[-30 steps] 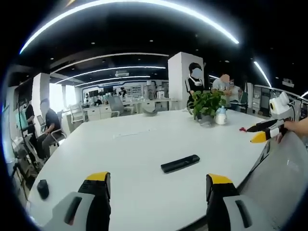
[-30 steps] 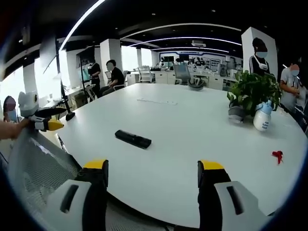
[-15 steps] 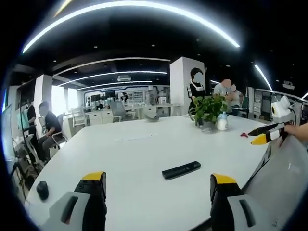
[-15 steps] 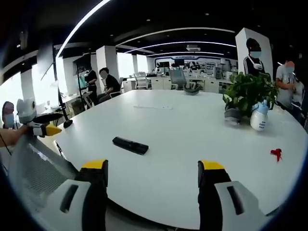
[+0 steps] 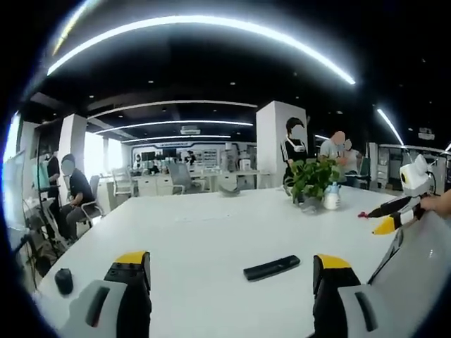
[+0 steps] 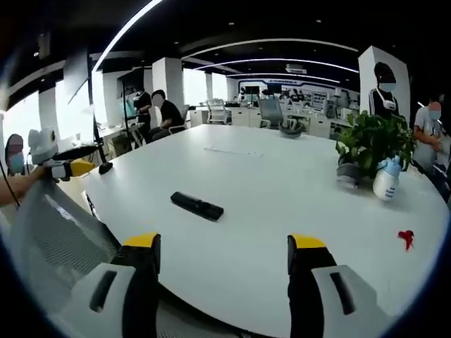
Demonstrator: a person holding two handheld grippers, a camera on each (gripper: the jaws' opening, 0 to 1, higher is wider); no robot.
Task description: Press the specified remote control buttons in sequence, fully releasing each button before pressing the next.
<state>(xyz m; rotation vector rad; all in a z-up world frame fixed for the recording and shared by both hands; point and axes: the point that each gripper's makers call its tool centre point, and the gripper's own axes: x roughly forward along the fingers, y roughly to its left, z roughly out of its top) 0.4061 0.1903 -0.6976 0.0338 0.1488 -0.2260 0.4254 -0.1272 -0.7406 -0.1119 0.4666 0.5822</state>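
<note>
White table (image 5: 211,232) — open-plan office

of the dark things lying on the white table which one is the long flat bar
The remote control, a slim black bar near the middle of the white table. The other dark thing, a small rounded lump near the table's left edge in the left gripper view, is short and stubby.

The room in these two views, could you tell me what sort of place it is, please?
Most likely an open-plan office. A large white table stands in front, holding a black remote control and a potted plant. Behind it are rows of desks with office chairs, people seated or standing, and long strip lights overhead.
</note>
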